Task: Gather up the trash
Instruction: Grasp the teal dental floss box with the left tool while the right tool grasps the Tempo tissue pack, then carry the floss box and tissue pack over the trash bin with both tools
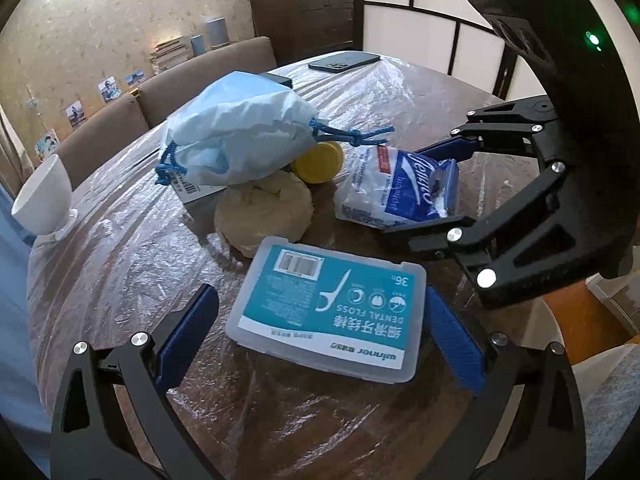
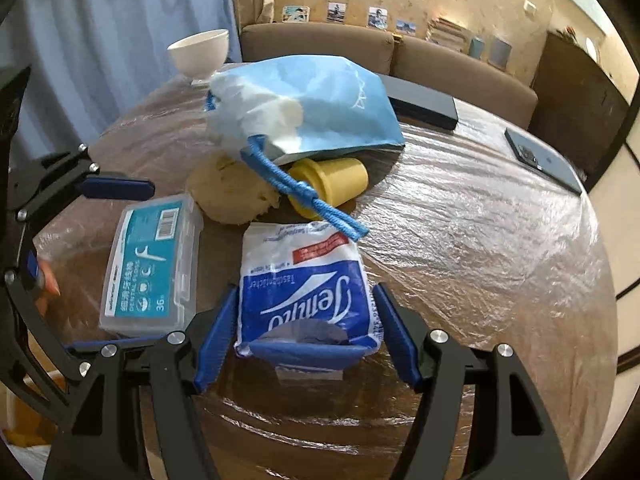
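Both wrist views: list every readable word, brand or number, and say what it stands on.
"DENTAL FLOSS", "winner", "36" – dental floss box label.
"Tempo" – tissue pack.
Barcodes, the box's Chinese characters, small print on both items, and the tag under the drawstring bag: too small to read.

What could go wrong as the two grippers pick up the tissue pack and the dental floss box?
1. The soft blue-and-white tissue pack is gripped near one end by the right gripper; it may sag or slip.
2. The blue drawstring cord lies across the pack's far end and may drag the pale blue bag.
3. The left gripper straddles the clear plastic dental floss box; its smooth sides may slide out.
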{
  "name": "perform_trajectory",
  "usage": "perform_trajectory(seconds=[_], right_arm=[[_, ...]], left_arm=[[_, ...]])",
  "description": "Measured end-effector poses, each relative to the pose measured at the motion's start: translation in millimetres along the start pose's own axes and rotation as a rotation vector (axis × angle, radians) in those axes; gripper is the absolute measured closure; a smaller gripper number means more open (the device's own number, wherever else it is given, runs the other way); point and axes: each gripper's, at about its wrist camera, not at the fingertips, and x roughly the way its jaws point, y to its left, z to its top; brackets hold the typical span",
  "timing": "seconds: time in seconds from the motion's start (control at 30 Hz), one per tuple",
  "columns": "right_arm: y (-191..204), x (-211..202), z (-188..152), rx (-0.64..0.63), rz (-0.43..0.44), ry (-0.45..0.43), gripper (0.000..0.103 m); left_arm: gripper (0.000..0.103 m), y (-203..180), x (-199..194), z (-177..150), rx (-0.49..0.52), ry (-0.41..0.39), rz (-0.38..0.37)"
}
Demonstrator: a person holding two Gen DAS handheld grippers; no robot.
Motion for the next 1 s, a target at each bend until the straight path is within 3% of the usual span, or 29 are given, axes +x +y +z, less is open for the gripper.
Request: perform_trajectory(seconds=[0.17, 0.23, 0.5, 0.87, 1.0], right_arm=[[1.4, -6.8, -5.4, -0.011, 0.012, -0.002, 0.048], [1.4, -10.9, -9.0, 0.003, 0.028, -0.002, 0.049], [-7.6, -25.9, -25.1, 0.138, 0.136, 0.002, 0.049], [-9.1, -36.4, -45.9, 0.182, 0.105, 0.009, 0.049], [-7.7, -35.7, -46.4, 0.187, 0.084, 0.002, 0.049]], left_arm=[[0.005, -4.9, 5.5, 0.0, 0.021, 0.053, -0.022], [0.013, -4.2, 5.3, 2.0, 0.009, 0.057, -0.029], [0.013, -4.2, -4.0, -3.4, -0.026, 0.058, 0.006], [0.016, 1.8, -25.0, -12.6, -0.187, 0.038, 0.073], [0.016, -3.5, -25.8, -15.3, -0.201, 0.042, 0.115]])
